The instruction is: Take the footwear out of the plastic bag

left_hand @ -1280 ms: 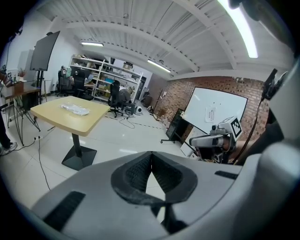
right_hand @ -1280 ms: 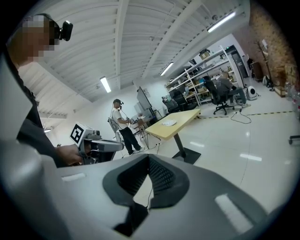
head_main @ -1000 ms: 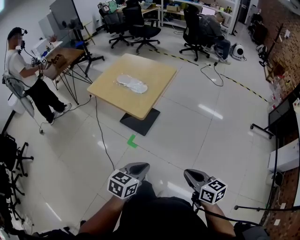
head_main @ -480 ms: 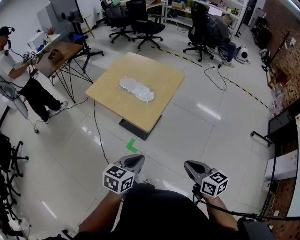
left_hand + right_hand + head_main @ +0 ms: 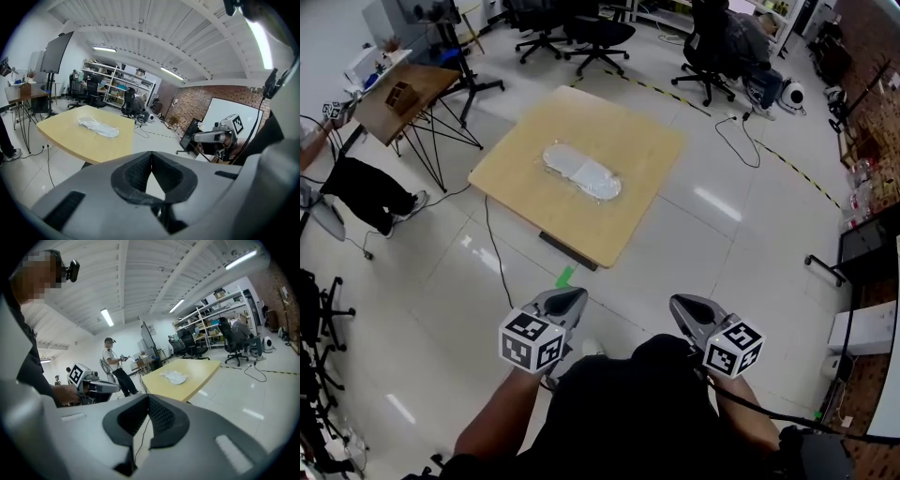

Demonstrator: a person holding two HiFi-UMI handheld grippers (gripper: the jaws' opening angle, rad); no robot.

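Carries the left gripper [image 5: 568, 300] and the right gripper [image 5: 683, 306] low in front of the body, side by side, aimed toward the tabletop [image 5: 623, 127] and well apart from it. Holds both sets of jaws pressed together, clamped on nothing. Confirm in each gripper view: tips in contact, with only floor [image 5: 469, 281] visible through the opening behind them. Probably shuts the jaws because no grasp is due at this distance; plan to open them only beside the bag.

Locates the plastic bag [image 5: 555, 156] lying flat near the middle of the tabletop, long axis on a diagonal, with pale footwear [image 5: 596, 179] showing through the film. Cannot tell the type of footwear from here. Likely sets the bag central to allow reach with both grippers from one edge: one to pin or lift the film, the other to draw the footwear out. Treat the task as not yet begun: footwear inside the bag, nothing gripped.

Notes a green tape mark [image 5: 565, 277] on the floor just short of the tabletop base; probably a standing position for the work.

Finds no readable brand, label or lettering on the bag, the footwear or the tabletop. Finds only black-and-white square markers on the cube of each gripper: patterns, not text.
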